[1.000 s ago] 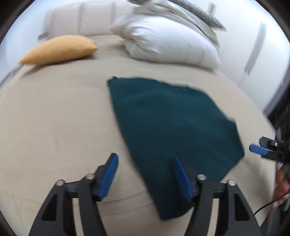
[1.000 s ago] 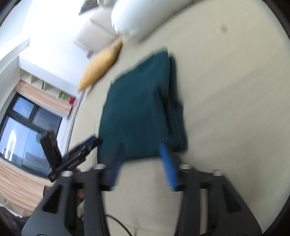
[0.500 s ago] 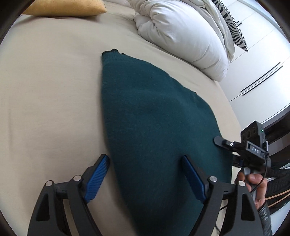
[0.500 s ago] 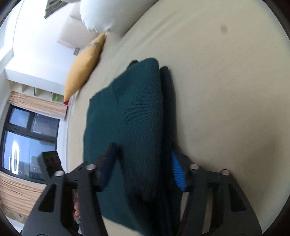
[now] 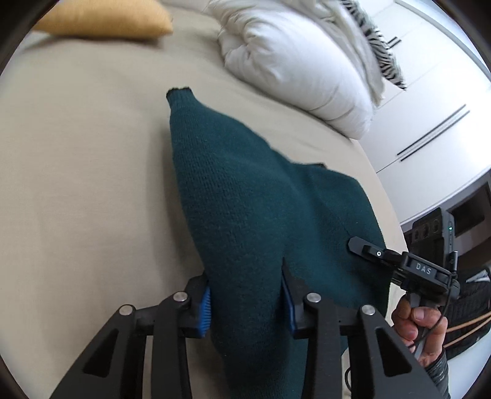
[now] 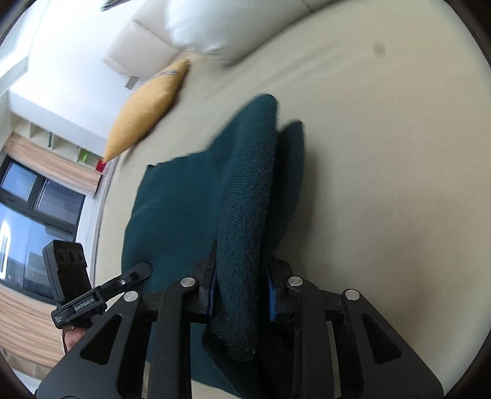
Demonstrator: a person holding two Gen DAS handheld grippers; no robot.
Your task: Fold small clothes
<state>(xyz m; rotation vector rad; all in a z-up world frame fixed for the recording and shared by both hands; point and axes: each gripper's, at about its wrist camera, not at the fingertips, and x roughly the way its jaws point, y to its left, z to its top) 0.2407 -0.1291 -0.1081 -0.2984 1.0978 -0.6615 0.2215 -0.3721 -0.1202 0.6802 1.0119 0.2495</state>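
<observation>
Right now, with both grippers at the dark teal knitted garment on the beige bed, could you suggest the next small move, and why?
Probably lift both near corners together: the left gripper and right gripper, jaws just closing, each pinch the dark teal knitted garment, which lies on the beige bed.

dark teal knit garment [image 5: 245,199], bunched

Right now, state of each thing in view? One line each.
Left gripper: jaws just closing, shut on sweater's near edge.
Right gripper: jaws just closing, shut on bunched fold of sweater.
Teal sweater: partly folded on bed, both near edges pinched, lifted.
Yellow cushion: lying flat, untouched.
White pillow: resting at the head of the bed.
</observation>
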